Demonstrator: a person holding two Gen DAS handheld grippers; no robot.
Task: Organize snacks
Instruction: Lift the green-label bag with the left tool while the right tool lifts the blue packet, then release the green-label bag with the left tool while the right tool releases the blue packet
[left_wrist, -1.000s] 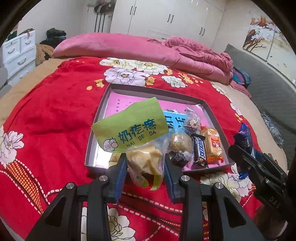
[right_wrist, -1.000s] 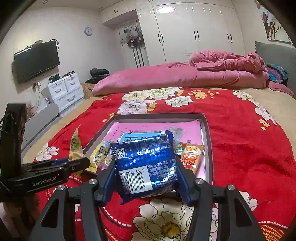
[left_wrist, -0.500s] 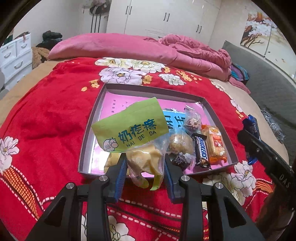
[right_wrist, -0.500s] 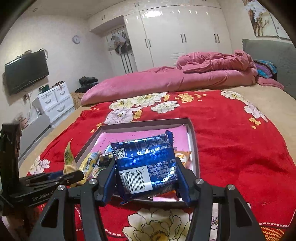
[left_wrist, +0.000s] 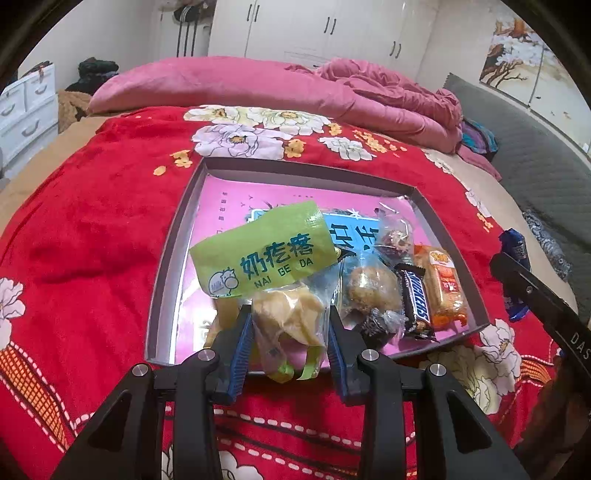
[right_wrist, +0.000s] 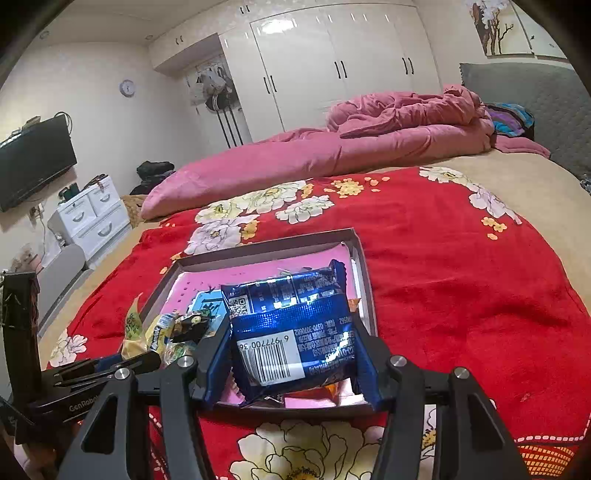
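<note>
1. I see a big bed with a soft red blanket (left_wrist: 92, 229) that has flowers on it. A pink quilt (left_wrist: 295, 88) lies rumpled at the far end. White cupboards (right_wrist: 332, 62), a small white drawer chest (right_wrist: 92, 214) and a dark TV (right_wrist: 33, 162) are around the room.
2. A flat grey tray (left_wrist: 173, 251) with a shiny pink floor sits on the blanket. It holds a row of snacks on its right side: a dark Snickers bar (left_wrist: 415, 295), an orange packet (left_wrist: 443, 288) and a round cake in clear wrap (left_wrist: 369, 291).
3. My left gripper (left_wrist: 290, 328) squeezes a clear crinkly bag (left_wrist: 284, 314) of pale yellow lumps. Its green label (left_wrist: 266, 254) says "NAI GE DA" (with a little cow). The bag hangs over the tray's near edge and hides part of the tray.
4. My right gripper (right_wrist: 291, 350) squeezes a shiny blue packet (right_wrist: 291, 325) by its sides. It shows a barcode and a QR code. It hangs over the tray's near right corner and blocks the snacks behind it.
</note>
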